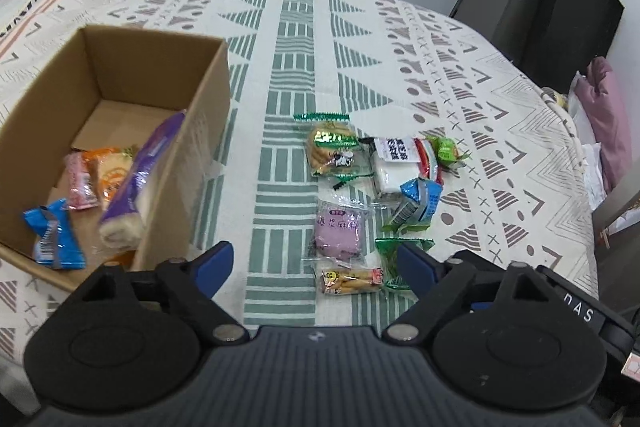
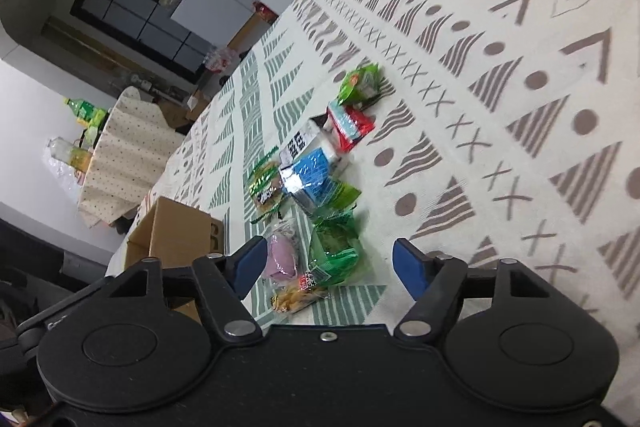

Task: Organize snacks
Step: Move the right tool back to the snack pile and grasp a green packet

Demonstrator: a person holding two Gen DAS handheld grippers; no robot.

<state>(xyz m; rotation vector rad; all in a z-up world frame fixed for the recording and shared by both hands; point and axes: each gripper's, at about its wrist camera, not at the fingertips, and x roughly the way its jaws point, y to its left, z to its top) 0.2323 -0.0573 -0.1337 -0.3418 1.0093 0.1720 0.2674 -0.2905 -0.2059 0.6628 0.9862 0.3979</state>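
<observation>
Both claws gape with nothing between the pads: the left gripper (image 1: 314,267) hovers over a small biscuit packet (image 1: 350,279), the right gripper (image 2: 328,263) over a green packet (image 2: 336,255); loose snacks (image 1: 380,179) cluster at one o'clock; the cardboard box (image 1: 208,131), at ten o'clock, holds a purple pack (image 1: 140,183) and smaller packets.
</observation>
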